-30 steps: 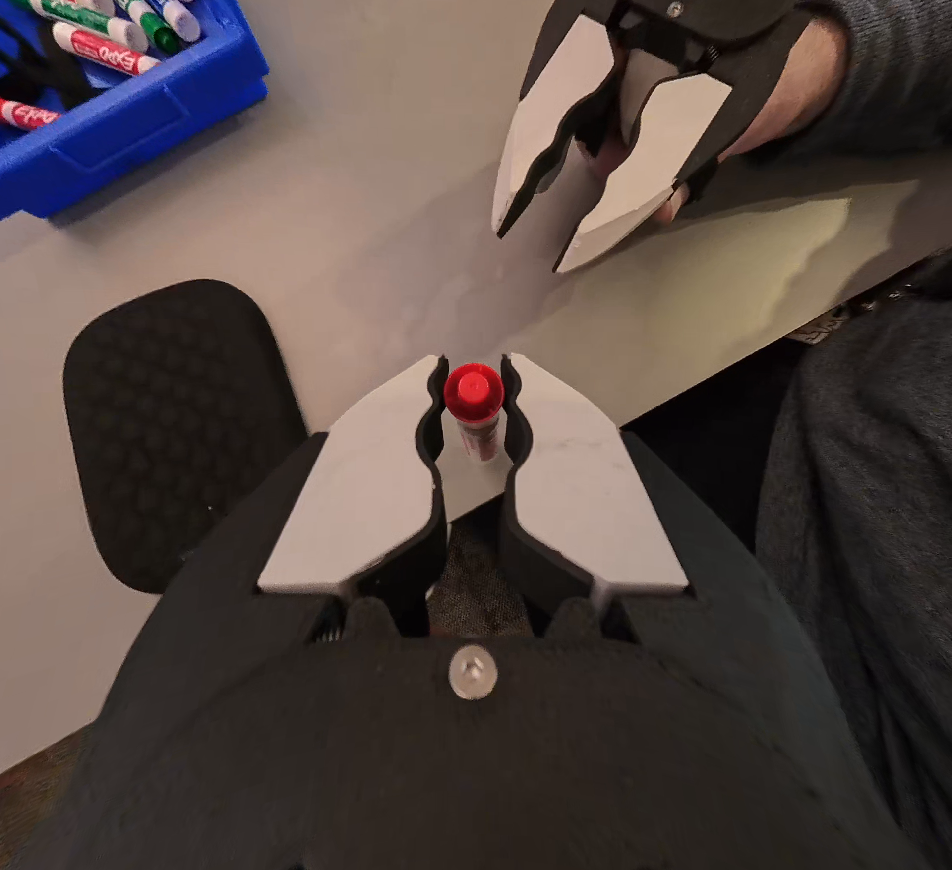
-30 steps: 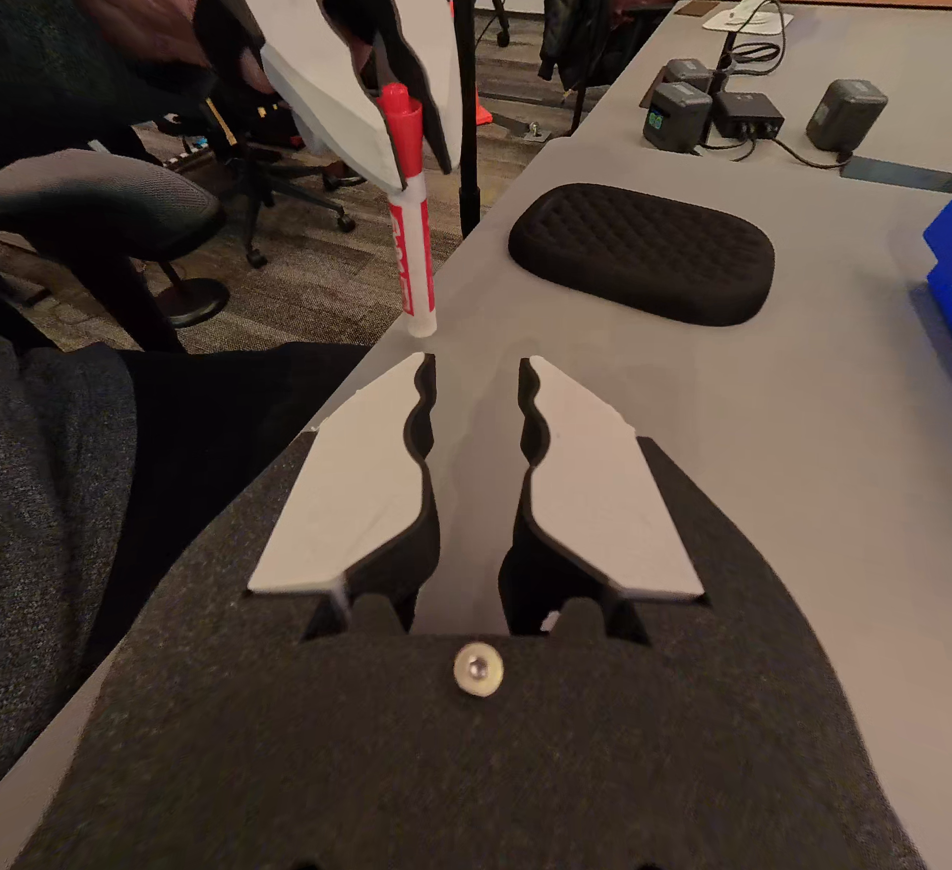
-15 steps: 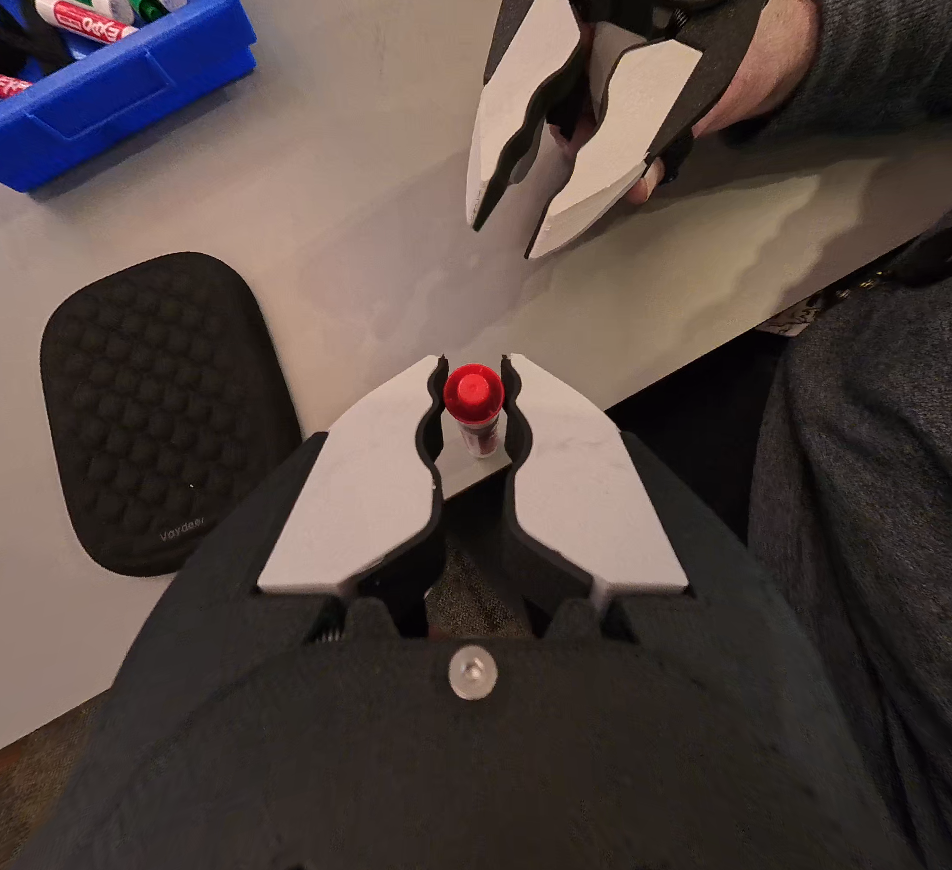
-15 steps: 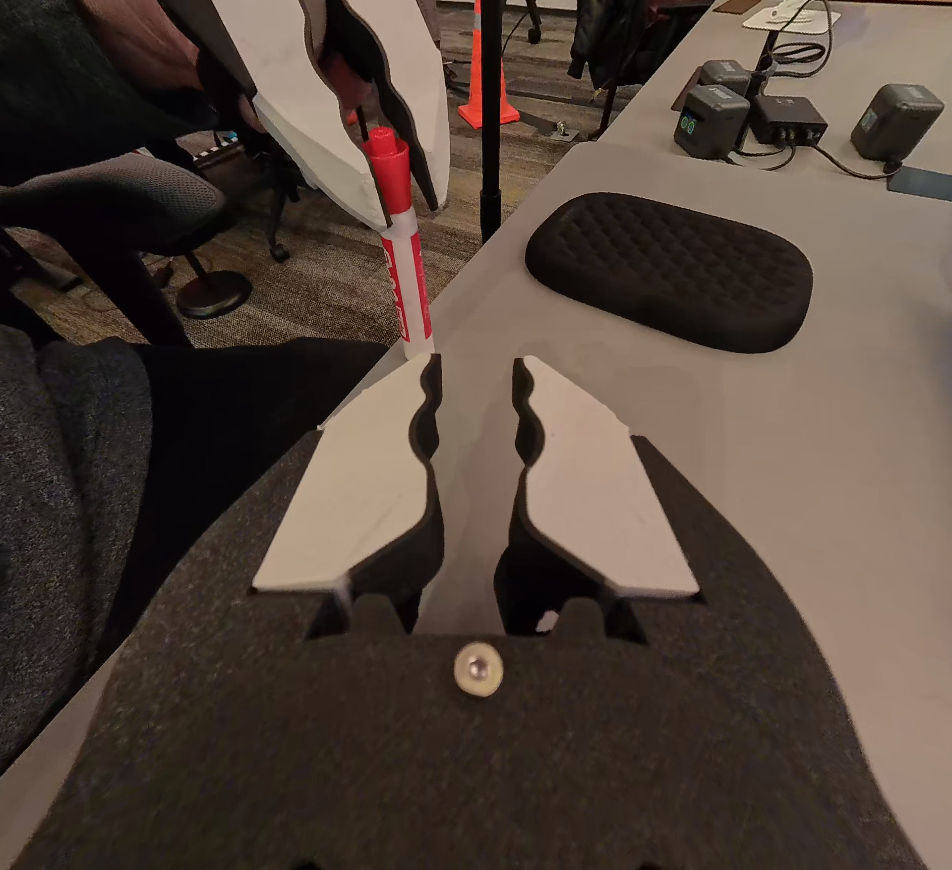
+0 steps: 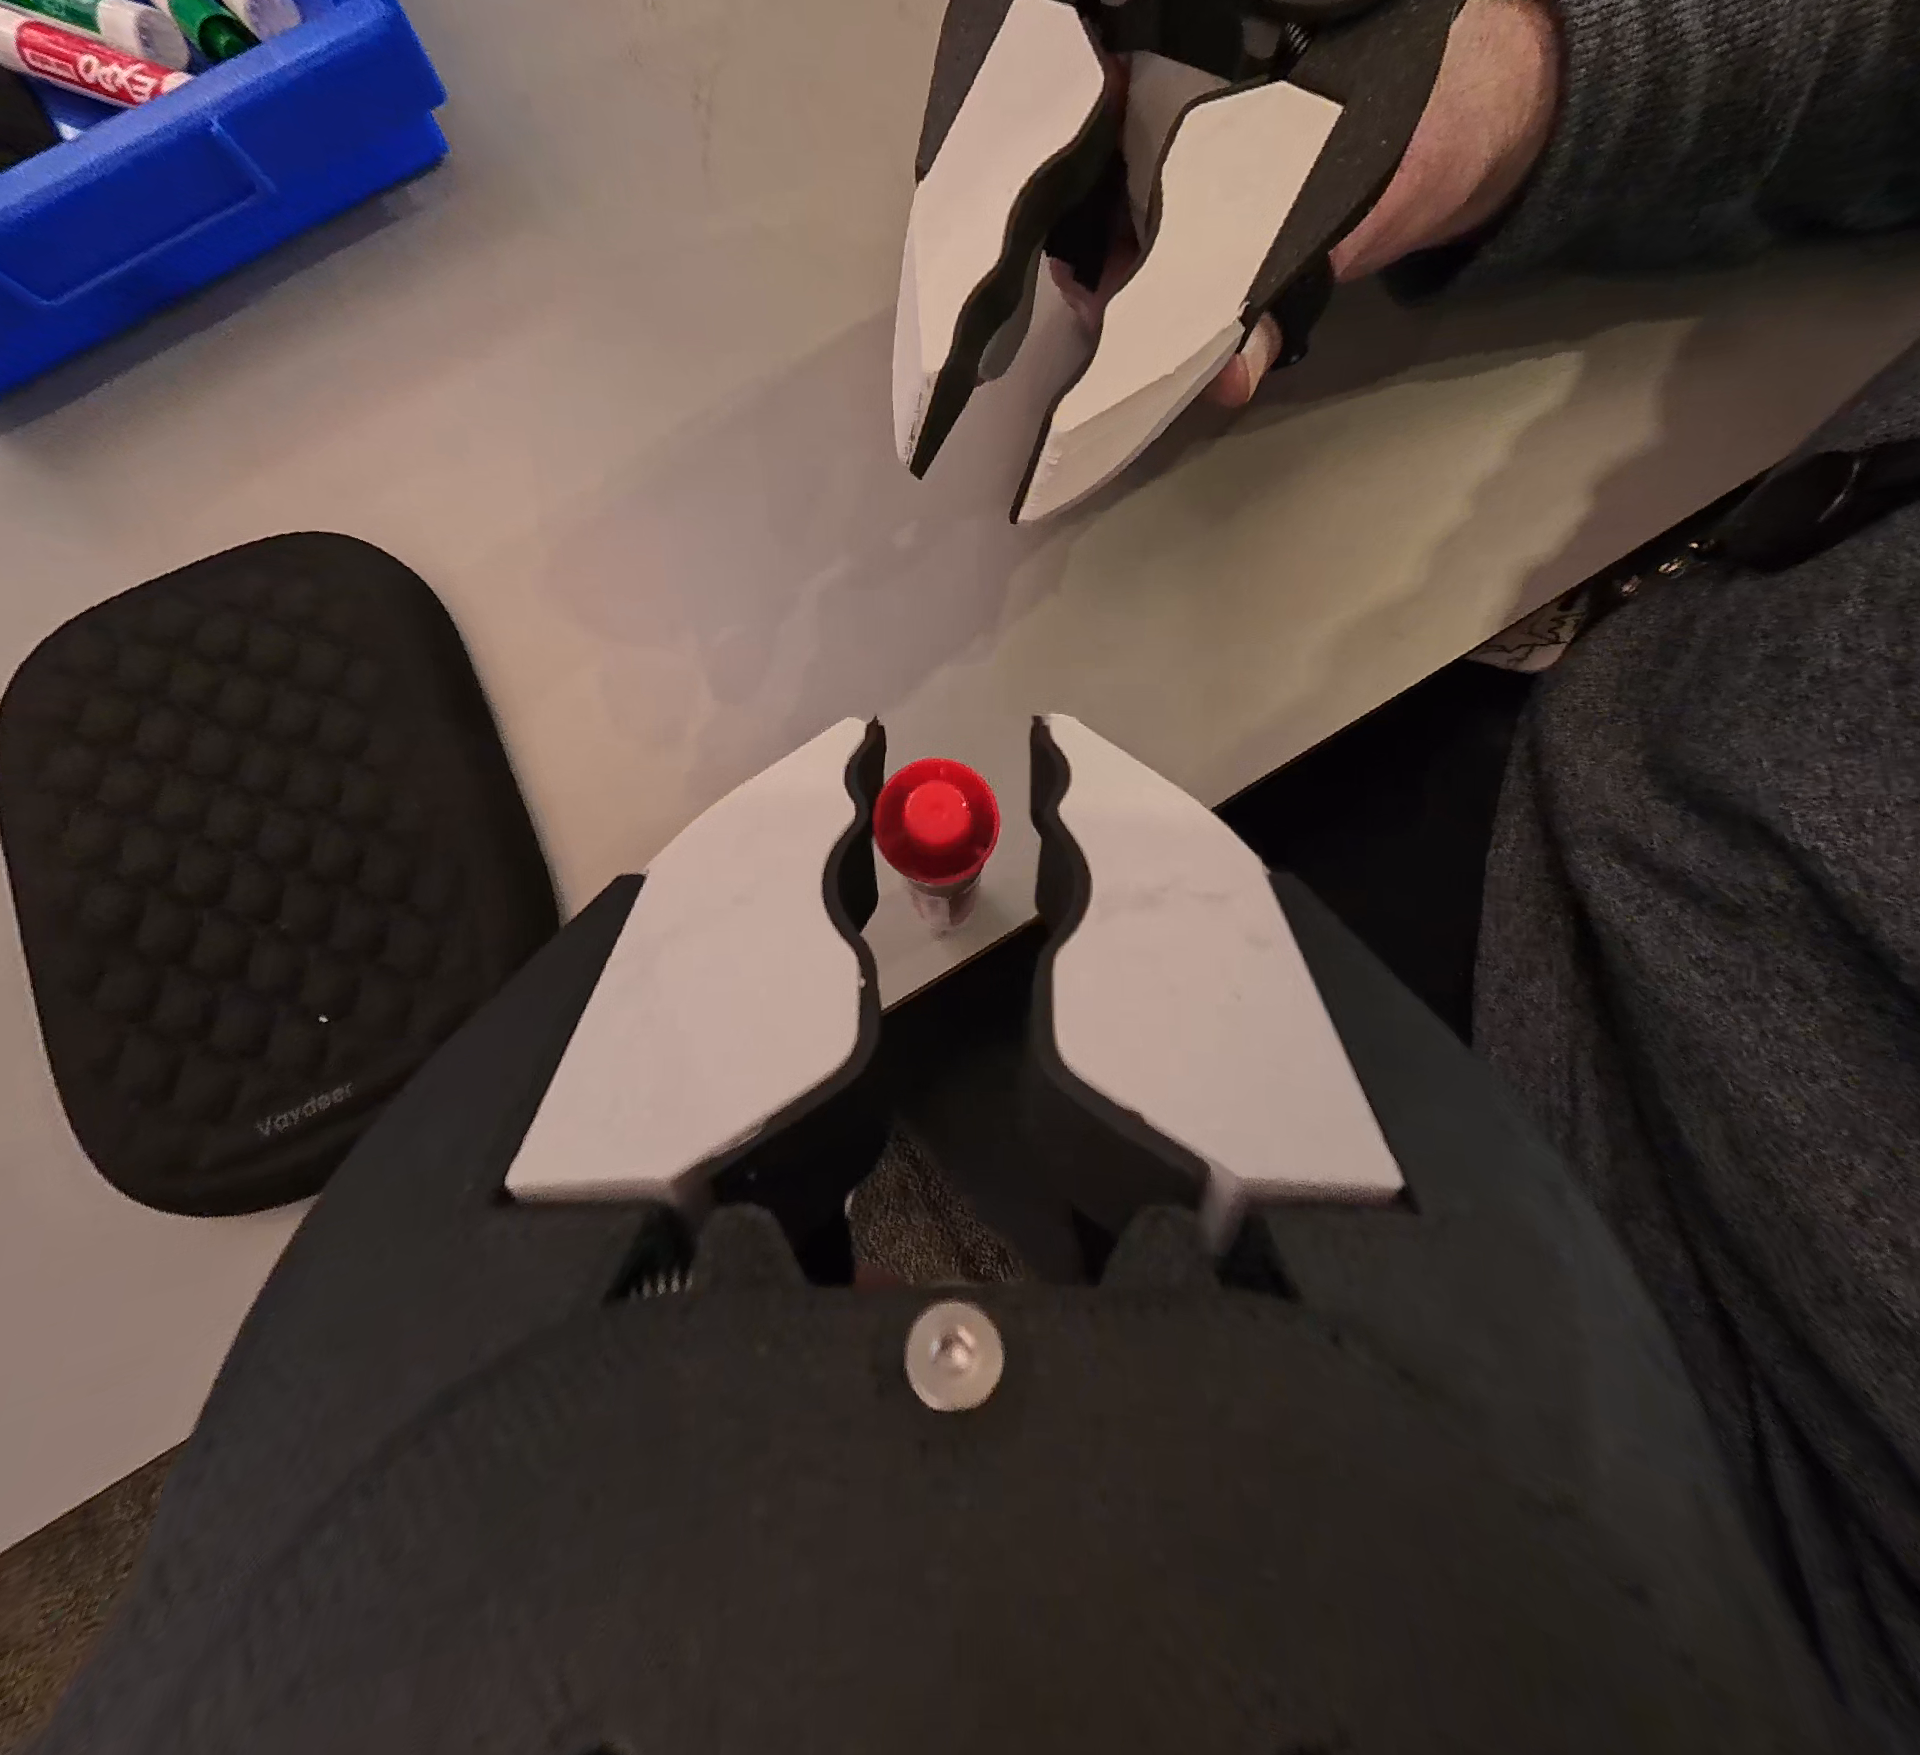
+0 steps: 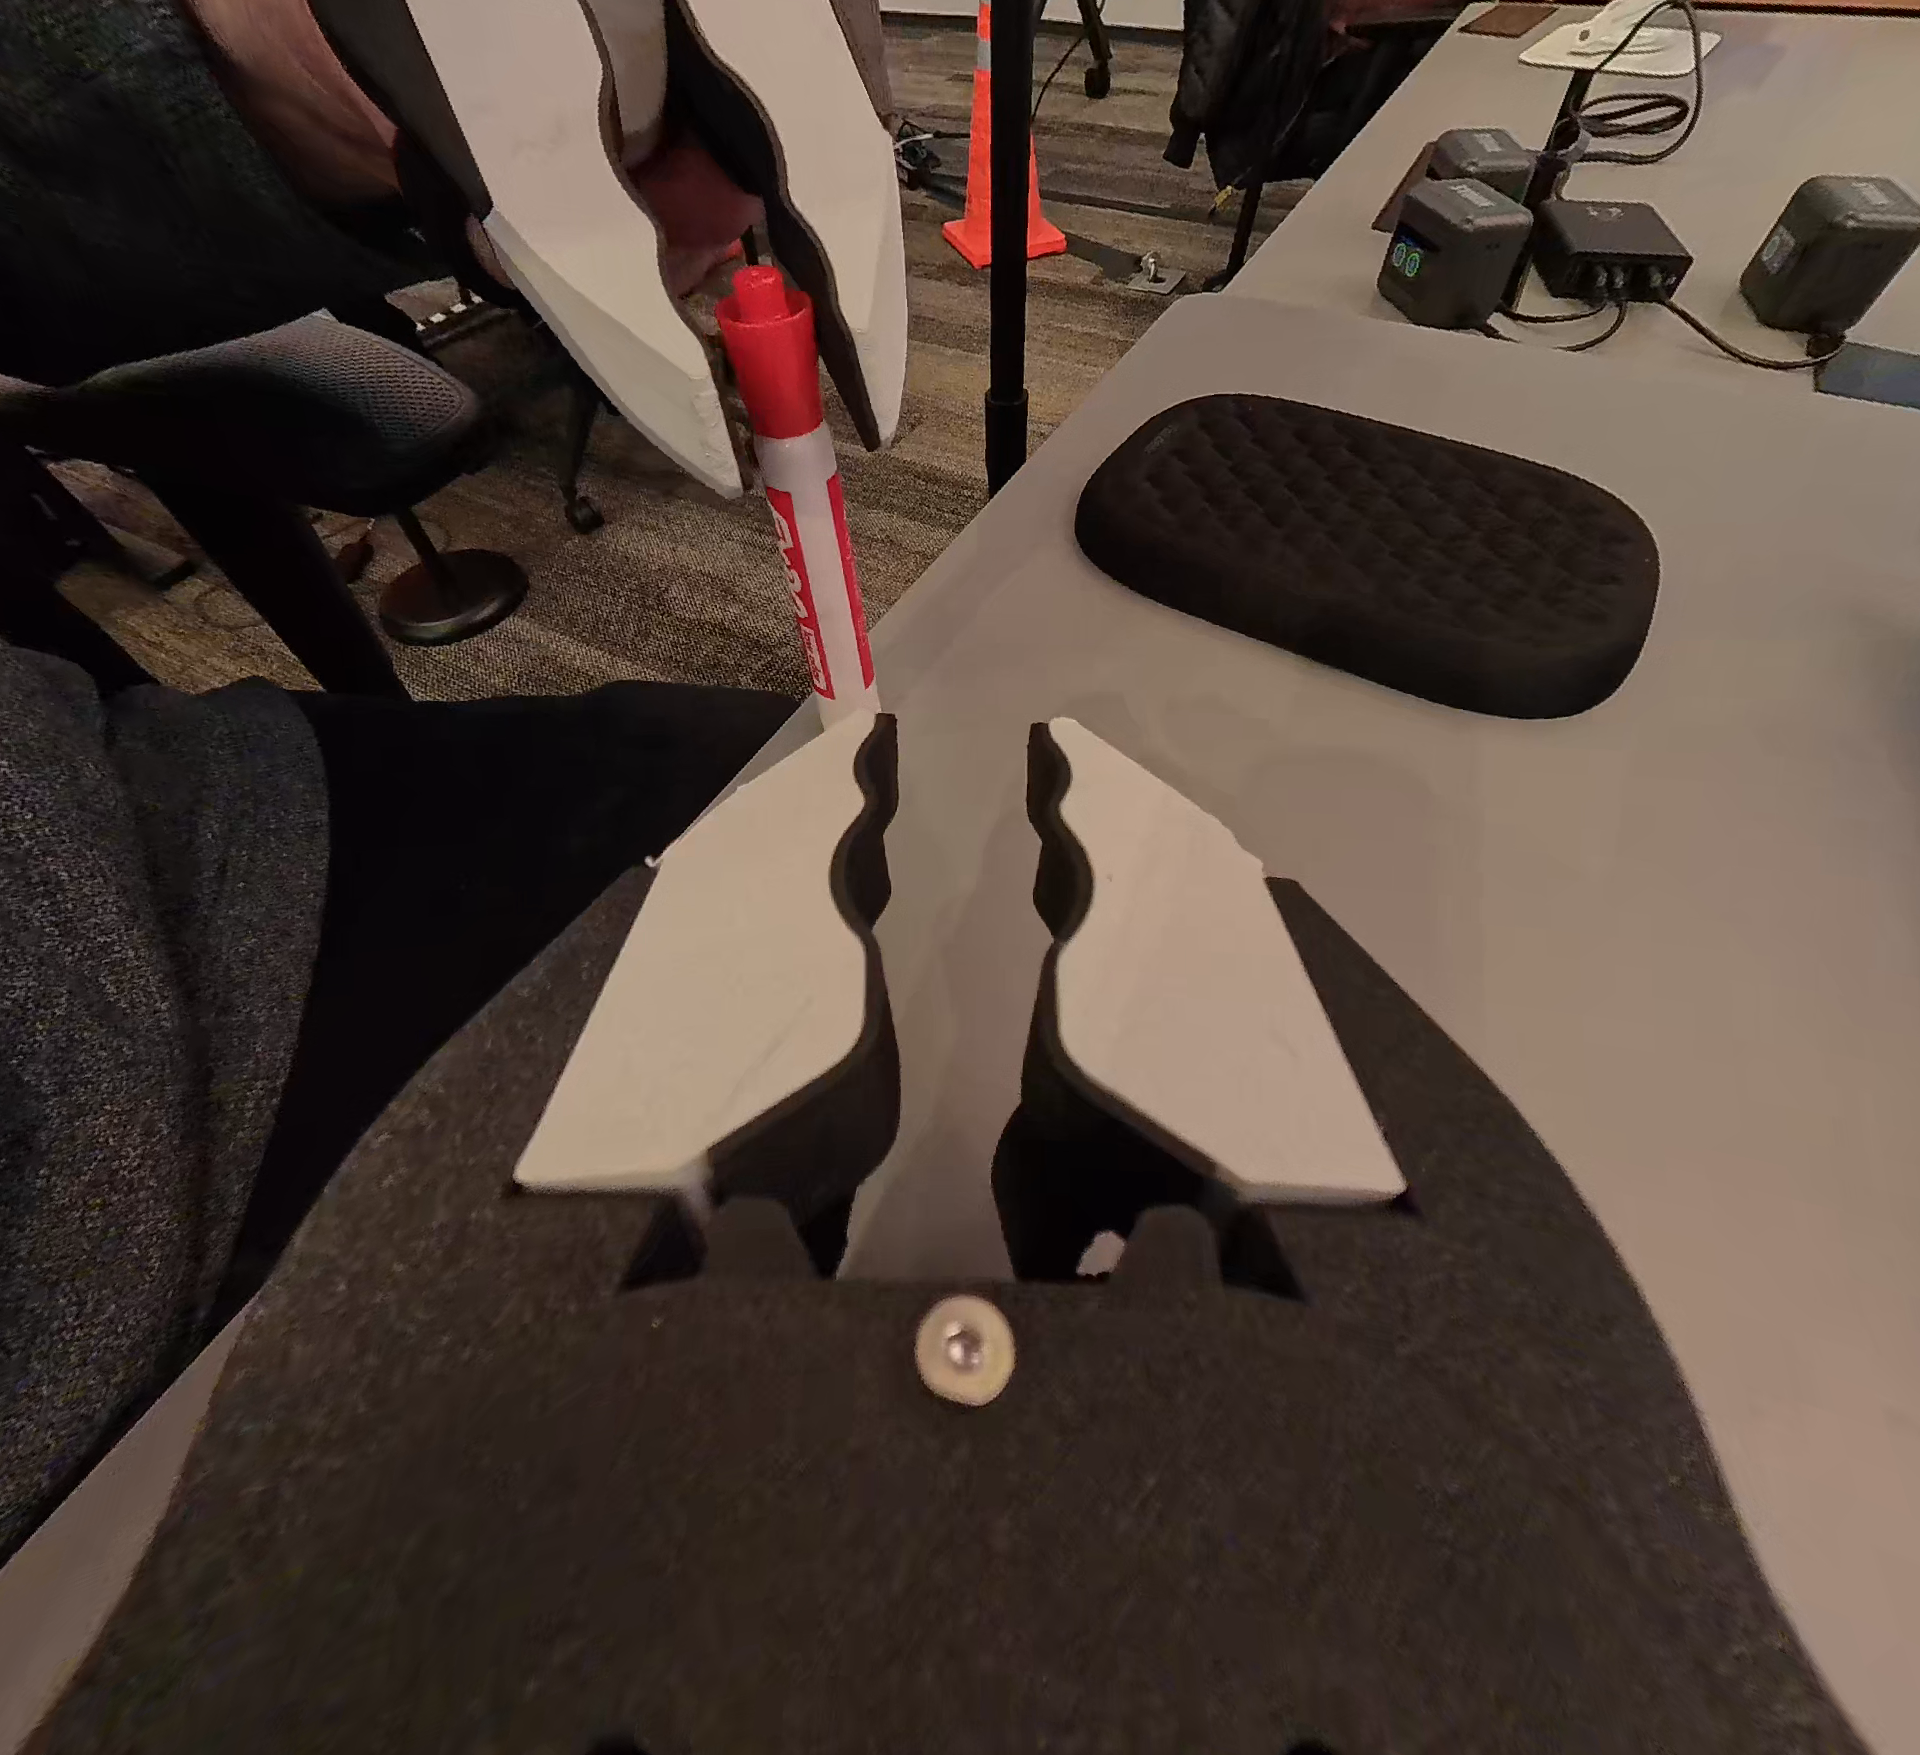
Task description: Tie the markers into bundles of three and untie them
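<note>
Markers are what this job is about, and one red marker [image 5: 936, 820] stands on its end at the near edge of the grey table [image 5: 644, 355]. In the left wrist view we look straight down on its red cap. The left gripper [image 5: 954, 731] has its two fingers spread apart, one on each side of the cap. The left finger looks very close to the cap, maybe touching it, and there is a clear gap on the right side. So the marker does not look pinched. It may be standing up so it is easy to grab again, but I think it could tip over. Far off on the left sits one blue bin [image 5: 208, 178] with more markers lying in it; I can count about seven, red, green and blue, but the edge of the picture cuts some off. One black bumpy pad [image 5: 239, 864] lies on the left. The right gripper [image 5: 971, 492] hovers farther along the table, spread and holding nothing.

In the right wrist view, the right gripper [image 6: 958, 731] is near us, spread and empty above the table. The red marker [image 6: 808, 500] stands just past its left fingertip, a bit tilted. The left gripper [image 6: 805, 458] hangs over the cap. I see no tie or band anywhere, and only one marker is out, so a bundle of three is not started yet.
</note>
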